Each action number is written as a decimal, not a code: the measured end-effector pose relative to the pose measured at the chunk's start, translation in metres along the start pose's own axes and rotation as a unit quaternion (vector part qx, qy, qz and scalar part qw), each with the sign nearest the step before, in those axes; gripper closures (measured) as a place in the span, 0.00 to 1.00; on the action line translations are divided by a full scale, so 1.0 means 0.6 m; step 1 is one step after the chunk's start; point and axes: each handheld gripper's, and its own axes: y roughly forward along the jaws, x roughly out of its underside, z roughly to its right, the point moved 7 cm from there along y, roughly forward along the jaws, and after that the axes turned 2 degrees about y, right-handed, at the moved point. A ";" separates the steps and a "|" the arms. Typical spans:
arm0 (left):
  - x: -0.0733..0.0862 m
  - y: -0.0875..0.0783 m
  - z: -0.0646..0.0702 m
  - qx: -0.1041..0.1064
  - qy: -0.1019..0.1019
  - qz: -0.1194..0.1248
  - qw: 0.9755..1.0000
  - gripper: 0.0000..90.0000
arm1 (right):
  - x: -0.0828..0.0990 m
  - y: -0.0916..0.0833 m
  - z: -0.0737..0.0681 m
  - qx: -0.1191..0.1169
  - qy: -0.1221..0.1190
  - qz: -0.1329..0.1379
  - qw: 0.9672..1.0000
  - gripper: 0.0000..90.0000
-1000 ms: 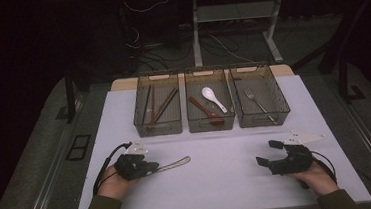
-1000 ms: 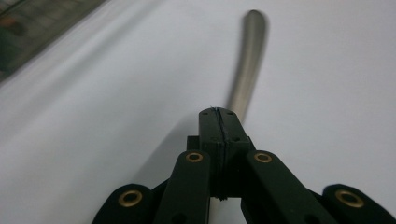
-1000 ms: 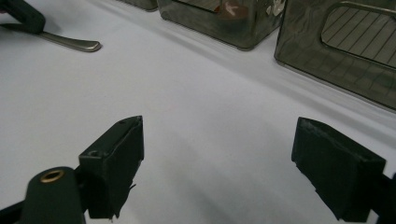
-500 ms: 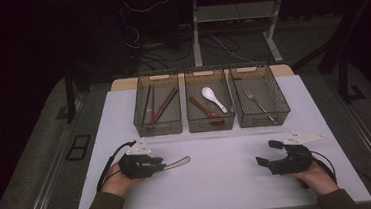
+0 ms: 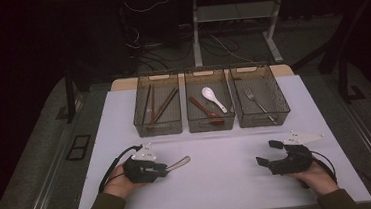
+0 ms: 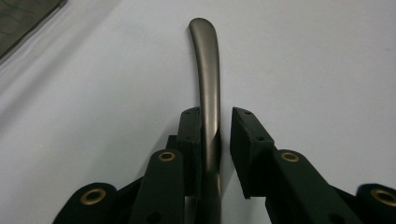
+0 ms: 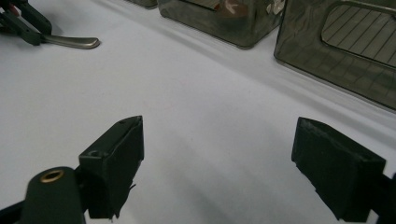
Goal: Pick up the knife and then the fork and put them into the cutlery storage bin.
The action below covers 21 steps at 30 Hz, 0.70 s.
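Since a second ago, the left gripper [image 5: 164, 169] has loosened its clamp on the metal utensil handle [image 5: 179, 162]: its jaws have just been opening, then eased slightly back, and the handle now sits between them with a visible gap on one side. In the left gripper view the handle [image 6: 208, 79] lies against one pad while the other pad [image 6: 247, 149] stands clear of it, so the gripper is released rather than grasping (the handle rests on the bench, not lifted). The hand itself has barely shifted, and the handle's free end points toward the middle of the white bench [image 5: 229, 181].

On the other side, the right gripper [image 5: 266, 153] rests low on the bench near its front edge, jaws spread wide with nothing between them; in the right gripper view its pad [image 7: 116, 158] stands over bare surface. It has kept its place.

At the far side of the bench stand three smoked plastic bins in a row, touching or nearly so. Dark chopsticks [image 5: 159, 105] lie in the left bin [image 5: 158, 127], a white spoon [image 5: 213, 98] and a reddish-brown utensil [image 5: 205, 112] in the middle bin [image 5: 211, 124], and a metal fork [image 5: 257, 103] in the right bin [image 5: 263, 120]. All three are well apart from the handle in the left gripper.
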 end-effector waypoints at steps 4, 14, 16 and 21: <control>0.001 0.000 -0.001 -0.005 0.011 -0.005 1.000 0.87 | 0.000 0.001 0.000 -0.001 -0.001 0.000 1.000 0.18; -0.001 0.000 0.000 -0.006 0.021 -0.002 1.000 0.88 | 0.000 0.000 -0.001 -0.004 0.001 0.000 1.000 0.18; -0.001 -0.001 0.000 -0.006 0.023 -0.004 1.000 0.88 | -0.001 -0.001 -0.001 -0.005 0.002 0.001 1.000 0.18; -0.005 0.000 -0.002 -0.004 0.024 -0.006 1.000 0.88 | -0.003 0.000 -0.002 -0.009 -0.001 -0.003 1.000 0.18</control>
